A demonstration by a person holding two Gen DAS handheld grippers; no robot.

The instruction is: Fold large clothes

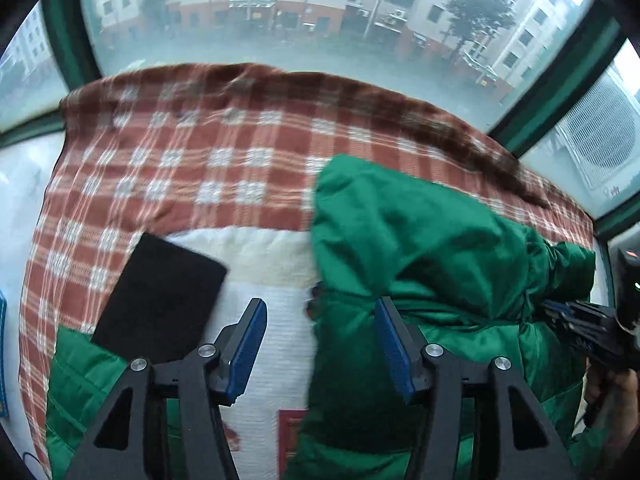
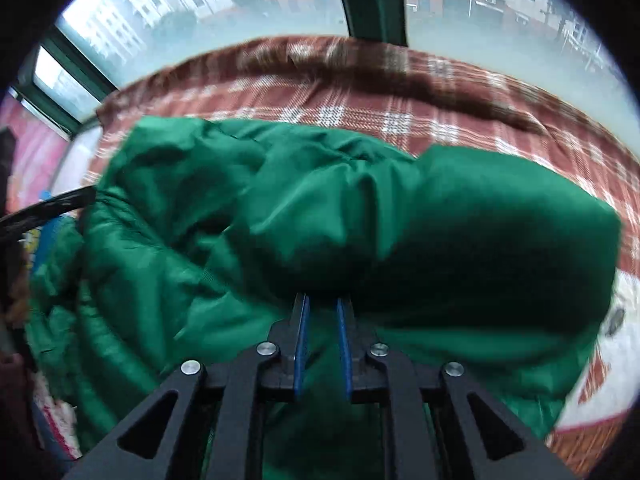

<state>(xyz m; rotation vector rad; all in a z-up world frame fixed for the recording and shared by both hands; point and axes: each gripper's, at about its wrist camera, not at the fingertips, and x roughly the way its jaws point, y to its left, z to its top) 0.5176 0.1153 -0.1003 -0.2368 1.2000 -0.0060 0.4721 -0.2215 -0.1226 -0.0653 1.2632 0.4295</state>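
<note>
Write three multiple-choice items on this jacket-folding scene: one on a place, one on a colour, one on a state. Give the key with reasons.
1. Where does the black rectangle lie?
A. Left of the left gripper, on the white lining
B. On the window sill
C. On top of the hood

2. What colour is the puffy jacket?
A. Blue
B. Green
C. Grey

3. How do the jaws of the right gripper stand?
A. Wide apart, empty
B. Out of view
C. Nearly closed, green fabric between them

Key: A, it overlaps the lining beside the left pad; B, green in both views; C, a narrow gap filled with jacket fabric.
</note>
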